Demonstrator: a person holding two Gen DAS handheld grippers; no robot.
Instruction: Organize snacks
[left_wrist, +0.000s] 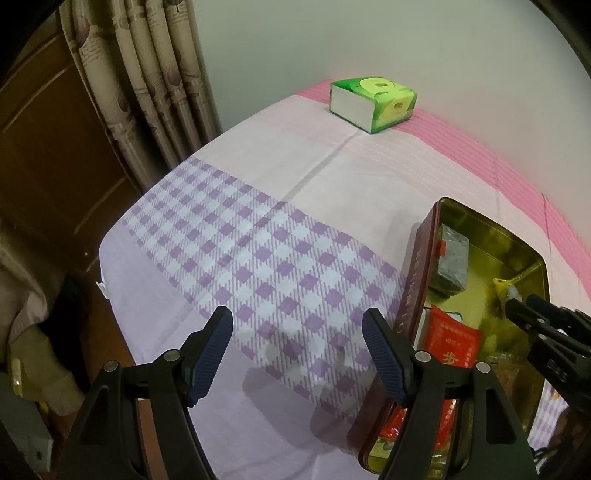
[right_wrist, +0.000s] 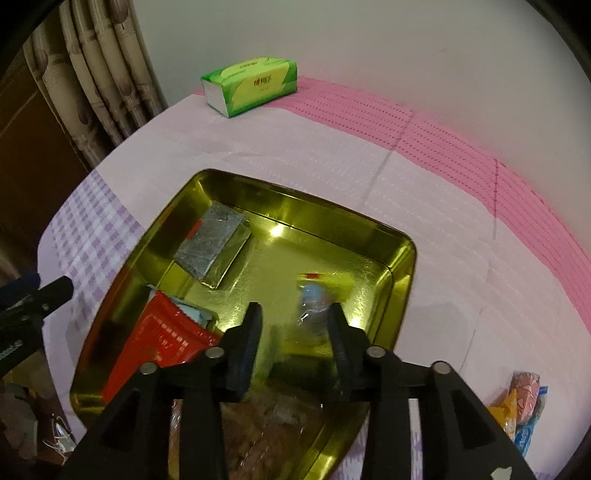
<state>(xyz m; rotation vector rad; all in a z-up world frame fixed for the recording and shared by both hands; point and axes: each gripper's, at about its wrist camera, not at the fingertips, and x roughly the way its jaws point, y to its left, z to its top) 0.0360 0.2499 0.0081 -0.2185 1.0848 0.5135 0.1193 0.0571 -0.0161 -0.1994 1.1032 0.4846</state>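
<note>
A gold tin (right_wrist: 406, 258) lies open on the cloth-covered table; its dark red outer wall (left_wrist: 410, 295) shows in the left wrist view. Inside it are a grey wrapped block (right_wrist: 210, 240), a red packet (right_wrist: 162, 336) and a clear bag of brown snacks (right_wrist: 266, 424). My right gripper (right_wrist: 294, 310) hangs over the tin with its jaws apart. A small clear packet with a yellow top (right_wrist: 317, 295), blurred, is just beyond the fingertips, touching neither pad. My left gripper (left_wrist: 297, 317) stands open over the purple checked cloth, left of the tin, with nothing between its fingers.
A green tissue box (left_wrist: 373, 103) stands at the table's far edge by the wall. Several colourful snack packets (right_wrist: 524, 406) lie on the cloth right of the tin. A curtain (left_wrist: 147, 74) and a wooden door are beyond the table's left edge.
</note>
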